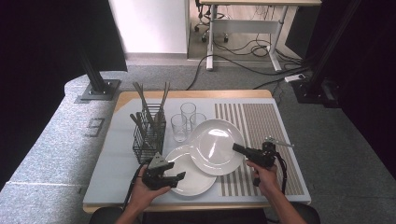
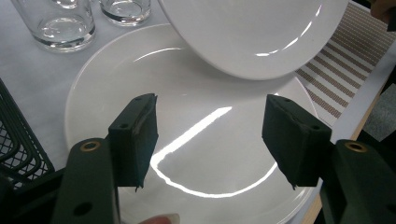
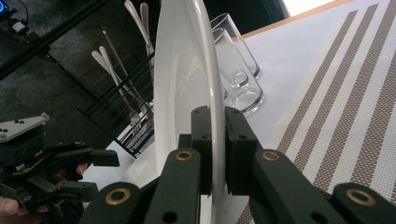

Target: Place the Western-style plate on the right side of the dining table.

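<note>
Two white plates sit near the table's front. The lower plate lies flat on the table. The upper plate is tilted above it, overlapping its right side. My right gripper is shut on the upper plate's right rim, with the rim pinched between both pads. My left gripper hovers over the lower plate's left part, open with nothing between its pads; it also appears in the right gripper view.
A black wire basket with several pieces of cutlery stands at the left. Three clear glasses stand behind the plates. A brown striped placemat covers the table's right side.
</note>
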Demonstrator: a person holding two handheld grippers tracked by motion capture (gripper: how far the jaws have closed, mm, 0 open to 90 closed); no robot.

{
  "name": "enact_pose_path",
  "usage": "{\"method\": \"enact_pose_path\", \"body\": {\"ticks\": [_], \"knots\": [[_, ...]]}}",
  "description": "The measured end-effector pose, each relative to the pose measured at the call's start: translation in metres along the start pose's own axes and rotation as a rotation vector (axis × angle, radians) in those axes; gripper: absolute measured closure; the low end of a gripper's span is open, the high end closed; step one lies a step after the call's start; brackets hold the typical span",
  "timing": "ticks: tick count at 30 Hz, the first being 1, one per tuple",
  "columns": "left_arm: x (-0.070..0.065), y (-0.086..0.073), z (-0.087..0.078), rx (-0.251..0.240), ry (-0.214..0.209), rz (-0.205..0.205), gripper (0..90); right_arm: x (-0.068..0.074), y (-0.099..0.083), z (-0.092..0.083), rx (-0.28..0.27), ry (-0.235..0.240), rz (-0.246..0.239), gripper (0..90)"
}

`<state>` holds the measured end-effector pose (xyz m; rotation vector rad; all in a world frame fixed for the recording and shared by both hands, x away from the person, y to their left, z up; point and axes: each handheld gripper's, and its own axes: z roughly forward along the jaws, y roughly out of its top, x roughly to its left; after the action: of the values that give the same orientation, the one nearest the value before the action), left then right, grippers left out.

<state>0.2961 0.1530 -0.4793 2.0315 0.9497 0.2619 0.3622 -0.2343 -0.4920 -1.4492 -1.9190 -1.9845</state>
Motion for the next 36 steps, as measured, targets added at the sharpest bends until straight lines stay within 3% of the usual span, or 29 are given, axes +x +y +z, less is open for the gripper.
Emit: {"method": "enact_pose_path", "body": {"ticks": [36], "knots": [[0.000,-0.001,0.003,0.030,0.005,0.003,36.0,-0.013,0.008,-0.013,-0.046,-0.037,0.041,84.7]]}}
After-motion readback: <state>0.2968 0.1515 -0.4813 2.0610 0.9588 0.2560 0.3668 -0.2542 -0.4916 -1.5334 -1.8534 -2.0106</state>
